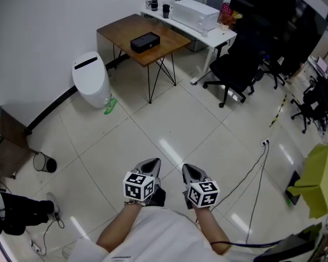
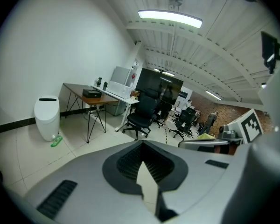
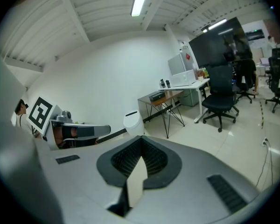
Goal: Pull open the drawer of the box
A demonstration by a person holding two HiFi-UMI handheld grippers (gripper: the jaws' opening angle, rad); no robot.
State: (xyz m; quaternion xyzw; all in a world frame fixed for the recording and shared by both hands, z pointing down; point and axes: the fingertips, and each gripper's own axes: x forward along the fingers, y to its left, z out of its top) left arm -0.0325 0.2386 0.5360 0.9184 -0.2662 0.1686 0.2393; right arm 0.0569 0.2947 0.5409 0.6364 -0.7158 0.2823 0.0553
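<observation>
The box is a flat black case (image 1: 145, 41) lying on a wooden table (image 1: 120, 33) with thin black legs, far across the tiled floor. It also shows small in the left gripper view (image 2: 91, 93) and the right gripper view (image 3: 156, 96); its drawer cannot be made out at this distance. My left gripper (image 1: 152, 162) and right gripper (image 1: 189, 170) are held side by side close to my body, pointing toward the table. Both are shut with nothing between the jaws, as the left gripper (image 2: 142, 146) and the right gripper (image 3: 141, 141) show in their own views.
A white bin (image 1: 91, 81) stands left of the table with a green bottle (image 1: 110, 105) on the floor beside it. A white desk (image 1: 224, 35) with a printer (image 1: 194, 12) and a black office chair (image 1: 238, 70) stand to the right. A cable (image 1: 257, 168) runs across the tiles.
</observation>
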